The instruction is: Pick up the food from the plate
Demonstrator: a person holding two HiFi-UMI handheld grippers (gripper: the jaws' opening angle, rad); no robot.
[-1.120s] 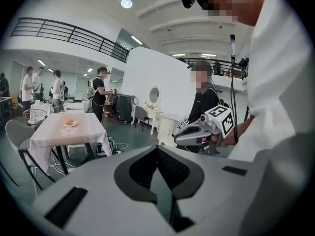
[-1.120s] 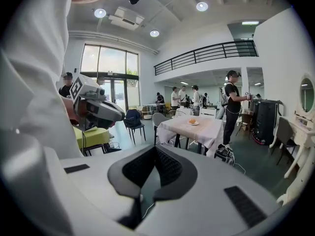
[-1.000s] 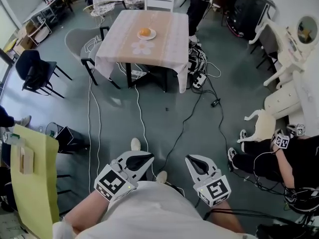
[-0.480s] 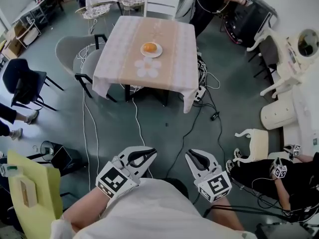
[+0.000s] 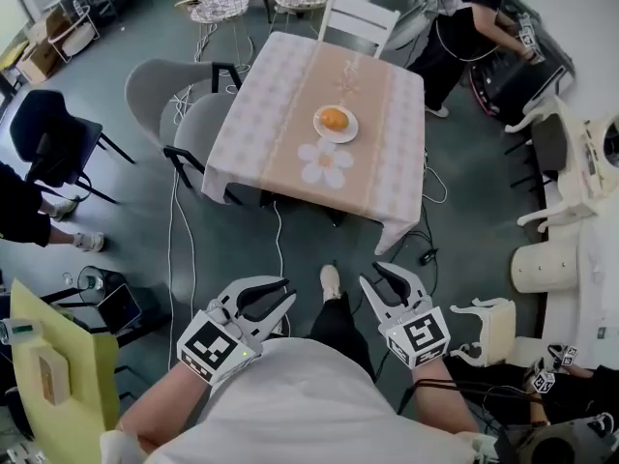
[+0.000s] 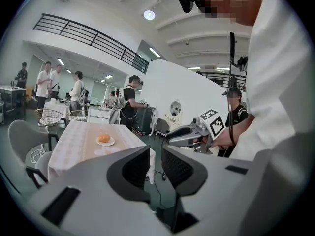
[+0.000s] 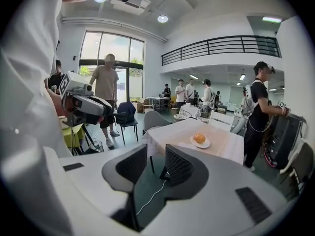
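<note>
An orange round piece of food (image 5: 333, 118) lies on a small white plate (image 5: 350, 131) on a table with a pink and beige cloth (image 5: 280, 133), well ahead of me. It also shows as the food (image 6: 104, 138) in the left gripper view and the food (image 7: 199, 138) in the right gripper view. My left gripper (image 5: 283, 293) and right gripper (image 5: 379, 276) are held close to my body, far short of the table. Both sets of jaws are opening, with nothing between them: left gripper (image 6: 155, 163), right gripper (image 7: 156, 166).
A white flower-shaped mat (image 5: 324, 162) lies beside the plate. Grey chairs (image 5: 169, 85) stand at the table's left, a white chair (image 5: 358, 13) behind it, a dark chair (image 5: 48, 133) far left. Cables (image 5: 273, 245) run over the floor. People stand around the room. A low white chair (image 5: 488, 327) is at my right.
The table with the plate has come nearer and shifted right in the head view. Both grippers' jaws have parted from shut.
</note>
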